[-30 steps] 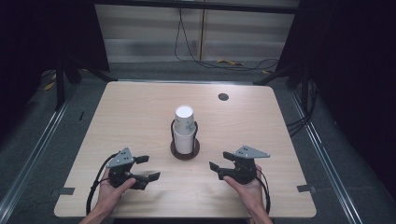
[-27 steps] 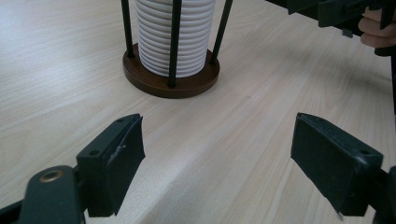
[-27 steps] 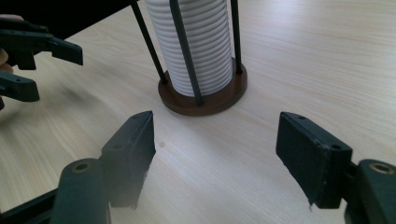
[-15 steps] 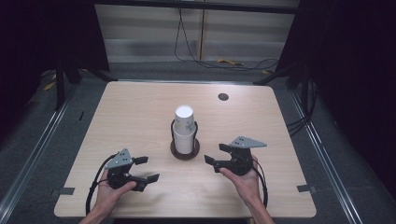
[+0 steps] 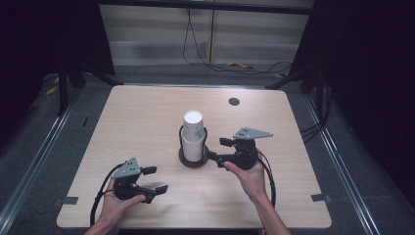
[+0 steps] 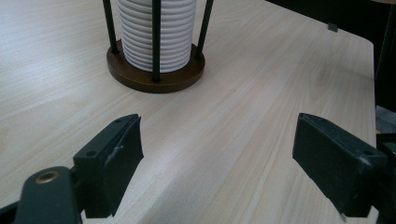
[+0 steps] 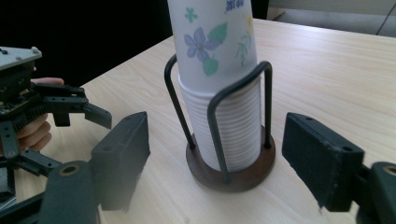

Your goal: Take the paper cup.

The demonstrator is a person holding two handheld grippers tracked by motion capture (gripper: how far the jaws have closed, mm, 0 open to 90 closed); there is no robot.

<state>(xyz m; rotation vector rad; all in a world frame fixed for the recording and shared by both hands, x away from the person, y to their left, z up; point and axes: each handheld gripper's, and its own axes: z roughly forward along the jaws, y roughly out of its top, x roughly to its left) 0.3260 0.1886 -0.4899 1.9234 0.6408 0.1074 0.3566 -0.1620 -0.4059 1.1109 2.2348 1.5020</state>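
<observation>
A stack of white paper cups (image 5: 193, 137), the top one printed with flowers (image 7: 212, 42), stands in a black wire holder on a round brown base (image 5: 192, 160) at mid-table. My right gripper (image 5: 218, 149) is just right of the base, pointing at it. Its jaws are open and have just been closing a little. The holder (image 7: 229, 168) stands just ahead of them and the pads (image 7: 126, 149) touch nothing. My left gripper (image 5: 155, 179) rests near the front left, open. Its jaws (image 6: 219, 158) have just widened, with bare table between them and the cup stack (image 6: 156, 35) farther ahead.
The light wooden table (image 5: 122, 122) has a small dark round grommet (image 5: 234, 102) at the back right. My left gripper (image 7: 70, 107) and its hand appear beyond the holder in the right gripper view. Cables lie on the floor behind the table.
My right gripper has moved left and up towards the cup holder, from the front right to just beside its base. The left gripper has stayed in place.
</observation>
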